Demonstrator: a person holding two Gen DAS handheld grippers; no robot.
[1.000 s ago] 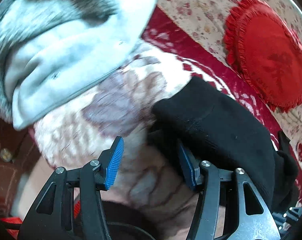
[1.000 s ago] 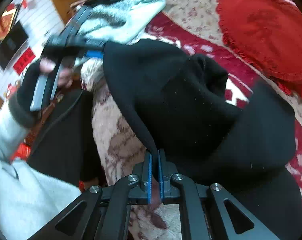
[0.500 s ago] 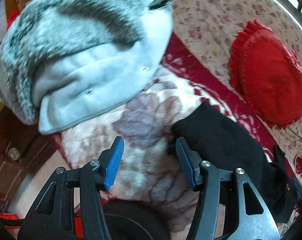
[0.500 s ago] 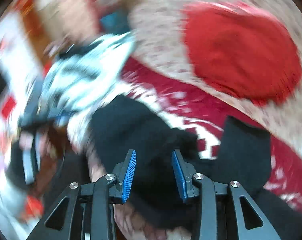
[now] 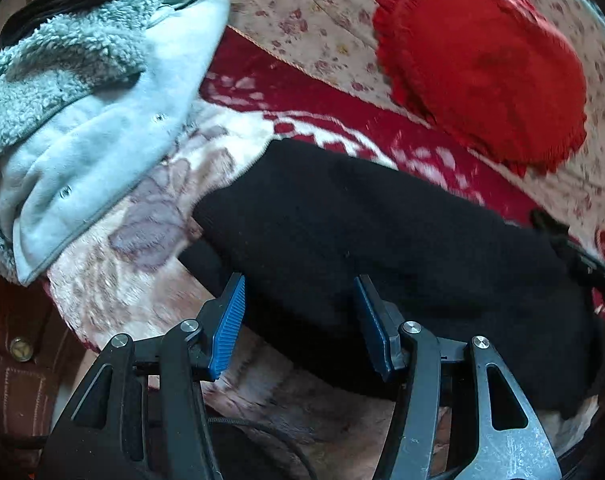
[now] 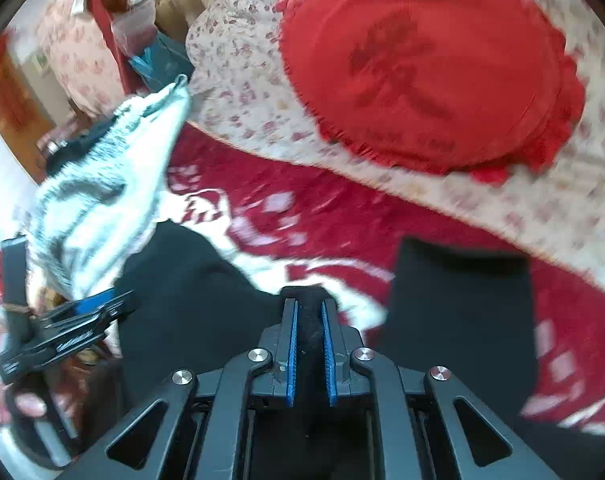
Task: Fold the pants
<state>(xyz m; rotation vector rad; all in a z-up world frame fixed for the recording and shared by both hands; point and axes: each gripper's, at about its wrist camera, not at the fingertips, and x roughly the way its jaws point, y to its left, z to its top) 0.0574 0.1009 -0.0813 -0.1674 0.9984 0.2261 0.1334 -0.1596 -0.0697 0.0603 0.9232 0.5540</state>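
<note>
A: The right gripper (image 6: 309,344) had just been closing, and its blue pads (image 6: 291,354) were clamped on a bunched fold of the black pants (image 5: 382,248)

B: And the left gripper (image 5: 298,320)?

A: Spread wide, gripping nothing. Its pads (image 5: 227,326) hung over the near edge of the pants, with cloth visible between them but not pressed

B: Where did the pants lie?

A: On the red-and-white patterned blanket (image 5: 302,112), folded into a thick dark bundle. In the right wrist view a separate flat black panel (image 6: 462,308) lay to the right of the pinched fold

B: What was around it?

A: A pale fleece-lined jacket (image 5: 90,100) lay to the left, near the pants. A red fringed cushion (image 6: 430,68) sat on the floral sheet (image 5: 302,12) beyond, well apart from them
</note>
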